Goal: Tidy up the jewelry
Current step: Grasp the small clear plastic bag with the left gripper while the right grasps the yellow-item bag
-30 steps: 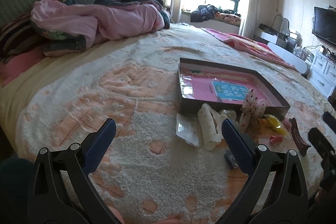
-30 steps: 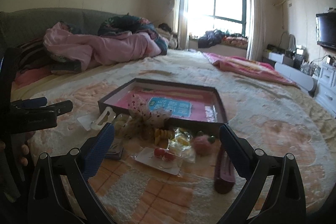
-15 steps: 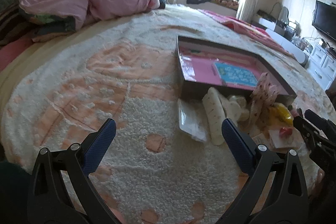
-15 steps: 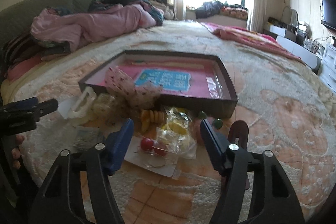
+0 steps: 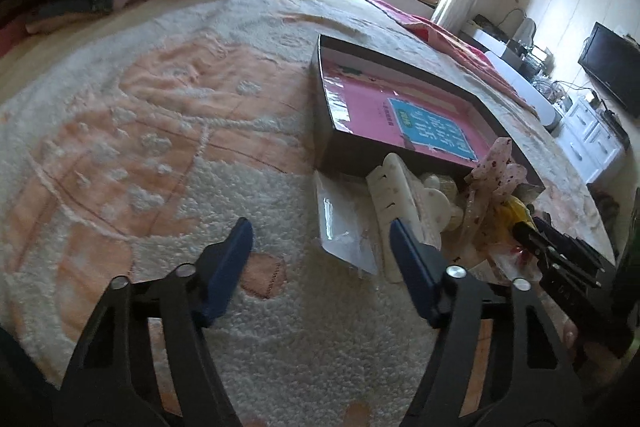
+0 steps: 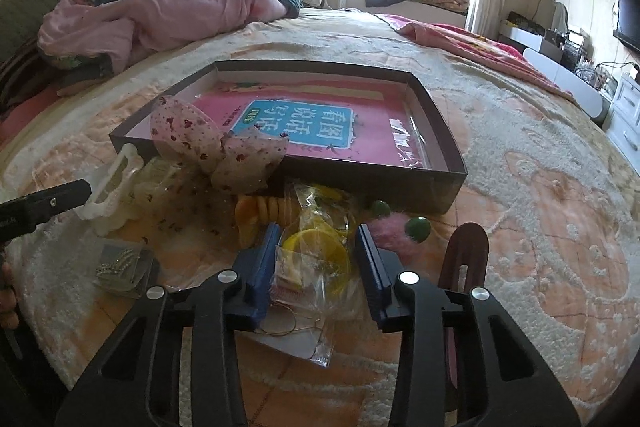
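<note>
1. My right gripper (image 6: pixel 316 259), jaws closing, straddles the crinkly clear plastic packet of yellow rings (image 6: pixel 320 251) at lower centre, not yet pinched.
2. It looks light and slippery; I'd pinch mid-packet.
3. My left gripper (image 5: pixel 320 251), jaws closing, holds nothing.

The bed (image 6: pixel 520 187) carries a dark tray (image 6: pixel 436 131), a pile of hair accessories (image 6: pixel 256 163) beside it, and a pink quilt (image 6: pixel 168 15).

Dark brown box (image 6: pixel 432 183) with pink lining, red-dotted cream bow (image 6: pixel 208 143), yellow earrings (image 6: pixel 320 247).
</note>
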